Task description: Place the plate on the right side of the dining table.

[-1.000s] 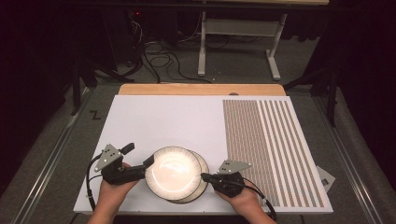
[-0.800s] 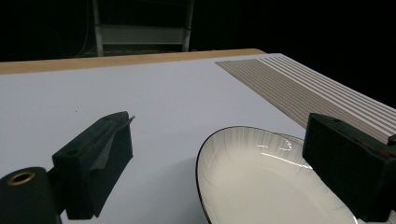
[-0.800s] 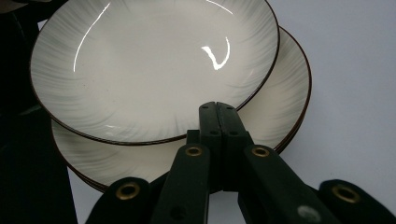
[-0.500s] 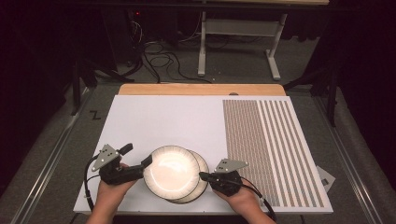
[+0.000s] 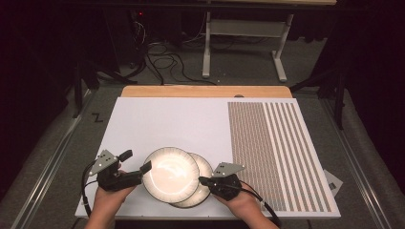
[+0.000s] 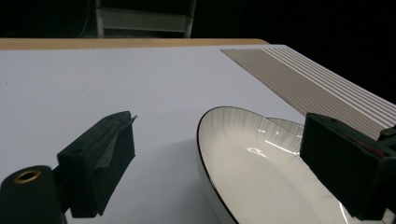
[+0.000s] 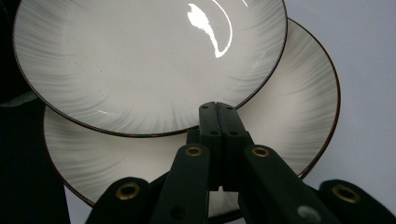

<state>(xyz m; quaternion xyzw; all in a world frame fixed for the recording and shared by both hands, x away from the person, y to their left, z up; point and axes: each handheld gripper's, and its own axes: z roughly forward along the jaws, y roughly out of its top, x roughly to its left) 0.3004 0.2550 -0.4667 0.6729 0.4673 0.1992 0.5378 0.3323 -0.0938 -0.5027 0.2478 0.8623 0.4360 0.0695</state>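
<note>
Two white plates with dark rims lie overlapped near the table's front edge. The upper plate [image 5: 171, 172] [image 6: 261, 172] [image 7: 140, 60] rests partly on the lower plate [image 5: 204, 168] [image 7: 289, 107], shifted left of it. My left gripper [image 5: 135, 161] [image 6: 222, 126] is open at the upper plate's left rim, one jaw over the plate and the other over bare table. My right gripper [image 5: 200, 180] [image 7: 217, 108] is shut, with nothing seen between its jaws. It lies across the lower plate, its tips meeting the upper plate's near edge.
The white board [image 5: 167, 124] carries a striped brown panel [image 5: 272, 148] on its right half. A wooden strip [image 5: 205, 91] runs along the far edge. Cables and a white stand's legs [image 5: 243, 43] sit on the floor beyond.
The right gripper has edged left onto the lower plate toward the upper plate's rim. The upper plate has shifted slightly left. The left gripper has barely moved.
</note>
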